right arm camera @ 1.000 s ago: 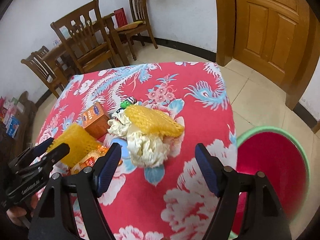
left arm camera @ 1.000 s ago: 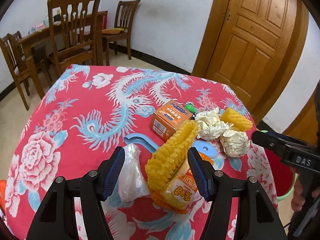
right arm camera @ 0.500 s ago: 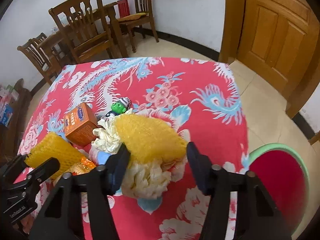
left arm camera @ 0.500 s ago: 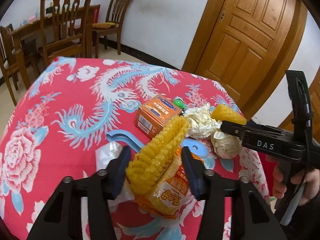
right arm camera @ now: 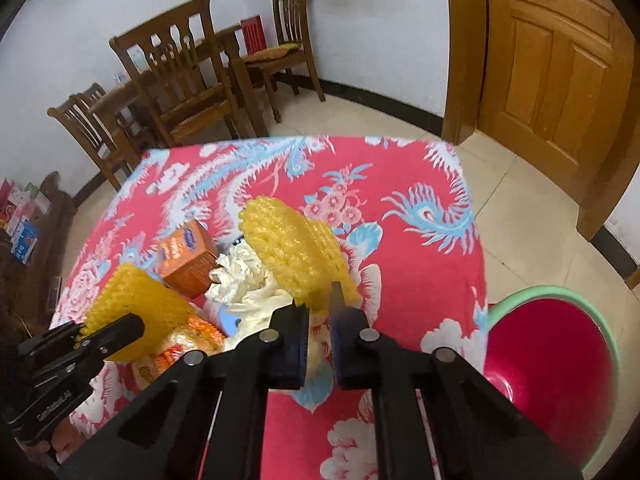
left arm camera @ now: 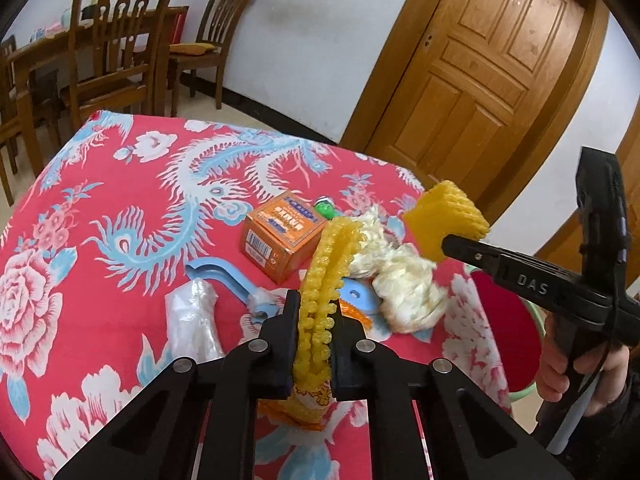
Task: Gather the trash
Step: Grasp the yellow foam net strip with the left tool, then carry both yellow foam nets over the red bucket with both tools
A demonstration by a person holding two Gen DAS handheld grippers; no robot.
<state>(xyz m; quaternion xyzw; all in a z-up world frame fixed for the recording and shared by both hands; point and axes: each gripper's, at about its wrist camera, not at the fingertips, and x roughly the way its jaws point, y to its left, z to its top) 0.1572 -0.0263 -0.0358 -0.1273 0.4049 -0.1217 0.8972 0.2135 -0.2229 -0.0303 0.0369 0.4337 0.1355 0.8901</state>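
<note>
My left gripper point(left arm camera: 315, 322) is shut on a yellow foam fruit net point(left arm camera: 326, 276), held upright above the red flowered tablecloth point(left arm camera: 120, 208). My right gripper point(right arm camera: 320, 316) is shut on a second yellow foam net point(right arm camera: 292, 256), lifted off the table; this net also shows in the left wrist view point(left arm camera: 444, 220). The left gripper's net also shows in the right wrist view point(right arm camera: 132, 308). Under them lie crumpled white tissues point(left arm camera: 404, 280), an orange snack packet point(right arm camera: 192, 336), an orange carton point(left arm camera: 280, 236) and a clear plastic bag point(left arm camera: 194, 320).
A red basin with a green rim point(right arm camera: 560, 376) stands on the floor beside the table's right edge. A blue plastic piece point(left arm camera: 224, 280) and a small green toy point(left arm camera: 325, 206) lie on the cloth. Wooden chairs point(right arm camera: 176, 92) and a door point(left arm camera: 488, 64) are behind.
Both grippers have closed from open onto their foam nets. The right gripper has lifted its net off the tissue pile.
</note>
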